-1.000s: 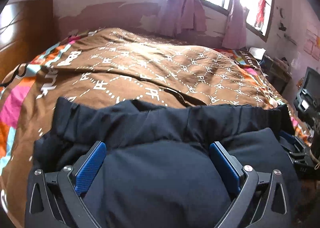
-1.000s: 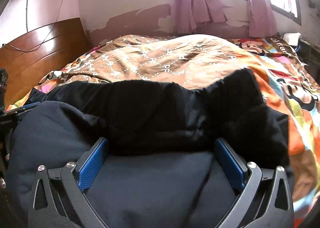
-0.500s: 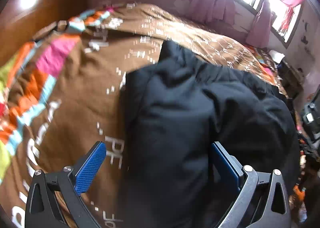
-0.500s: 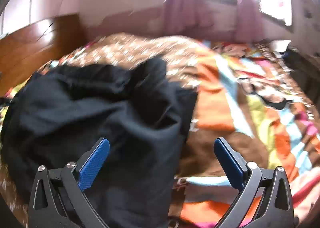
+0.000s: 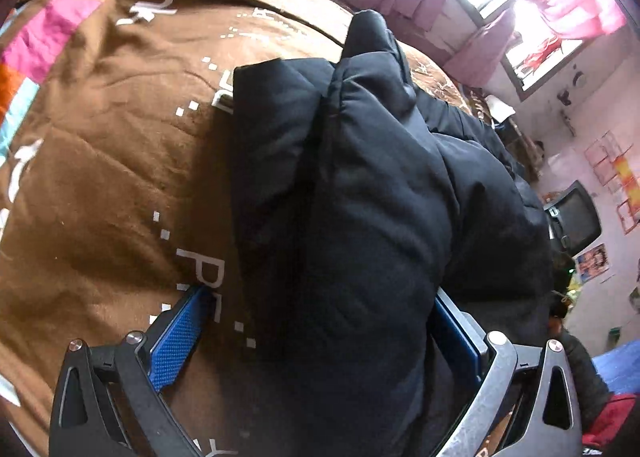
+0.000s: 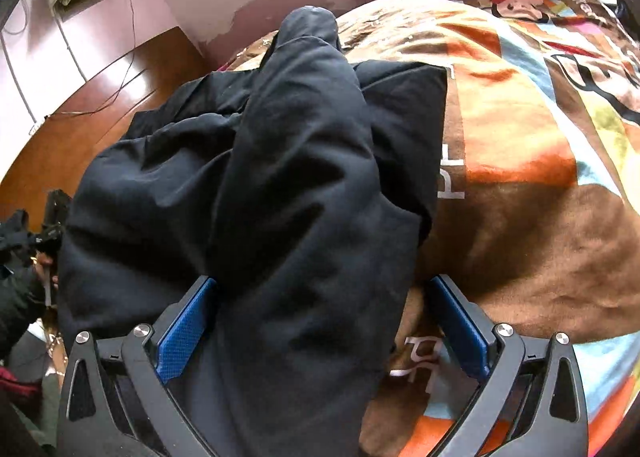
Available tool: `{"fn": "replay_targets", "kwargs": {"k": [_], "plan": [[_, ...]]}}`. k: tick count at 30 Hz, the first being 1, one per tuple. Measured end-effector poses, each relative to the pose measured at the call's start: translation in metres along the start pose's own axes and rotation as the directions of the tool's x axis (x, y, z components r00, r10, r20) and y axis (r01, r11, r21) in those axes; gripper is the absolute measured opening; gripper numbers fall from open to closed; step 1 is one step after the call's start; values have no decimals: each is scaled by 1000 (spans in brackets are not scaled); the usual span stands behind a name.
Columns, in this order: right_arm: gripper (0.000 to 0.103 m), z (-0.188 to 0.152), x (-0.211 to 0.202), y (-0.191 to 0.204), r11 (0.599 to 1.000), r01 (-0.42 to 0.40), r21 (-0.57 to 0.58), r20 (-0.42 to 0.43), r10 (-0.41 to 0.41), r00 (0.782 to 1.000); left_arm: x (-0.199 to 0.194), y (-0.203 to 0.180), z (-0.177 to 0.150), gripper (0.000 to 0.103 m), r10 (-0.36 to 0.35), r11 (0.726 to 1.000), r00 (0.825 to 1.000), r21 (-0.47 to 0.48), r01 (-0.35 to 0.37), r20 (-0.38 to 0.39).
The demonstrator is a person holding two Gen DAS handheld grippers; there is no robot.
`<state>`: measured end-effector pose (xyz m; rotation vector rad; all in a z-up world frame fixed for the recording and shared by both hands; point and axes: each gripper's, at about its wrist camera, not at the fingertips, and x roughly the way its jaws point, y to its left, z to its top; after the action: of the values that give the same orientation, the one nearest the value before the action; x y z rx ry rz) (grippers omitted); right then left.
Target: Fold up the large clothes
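Both our grippers, left [image 5: 316,331] and right [image 6: 322,323], gape around the dark jacket [image 5: 360,197]; "PF" marks the quilt [image 5: 100,177].

jacket [image 5: 360,217]: matt dark padded cloth, quilted | bedspread [image 5: 100,177]: soft brown printed cloth (creased) | left gripper [image 5: 316,341] pads: blue dimpled plastic, frame matt black | headboard [image 6: 100,105]: glossy varnished wood
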<state>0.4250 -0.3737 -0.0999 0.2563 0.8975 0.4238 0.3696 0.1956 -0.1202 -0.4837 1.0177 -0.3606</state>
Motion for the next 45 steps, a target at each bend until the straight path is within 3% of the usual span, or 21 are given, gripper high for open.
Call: {"fn": "replay_targets", "kwargs": {"k": [8,11,15,17,21,25,28,34,41,45], "plan": [[101,8,13,9,999,-5,46,-105,10,994,8,-7,8,103,0,999,996,-45,-4,-92],[86,8,11,22,999,11,50,-111,-5,994,12,-18,3,102,-8,999,994,-38,4,-111],[59,-4,5,32,995,-6,100,-90,15,996,12,-33,-11,85,-29,999,996,-34,26,-90],[53,-10,6,38,994,0,112,-79,9,997,10,-37,-15,77,-19,999,998,-40,16,-68],[33,-8,0,50,992,41,117,-58,-34,998,-1,-49,-21,41,-20,996,1000,-91,18,-21],[15,-1,-24,72,995,64,81,-12,-64,998,-15,-79,-21,24,62,994,998,-91,-62,-6],[12,9,-49,88,998,23,60,28,-25,999,-25,-111,-14,20,114,992,993,-57,-113,9],[11,28,-108,109,999,33,-23,180,-28,983,-63,-161,-2,18,20,1000,994,21,-22,104],[11,59,-189,76,992,125,-16,367,-111,923,-52,-239,35,18,-38,981,988,193,8,152],[11,83,-191,57,981,190,23,411,-183,893,-27,-264,55,18,-54,977,984,212,17,167]]}}
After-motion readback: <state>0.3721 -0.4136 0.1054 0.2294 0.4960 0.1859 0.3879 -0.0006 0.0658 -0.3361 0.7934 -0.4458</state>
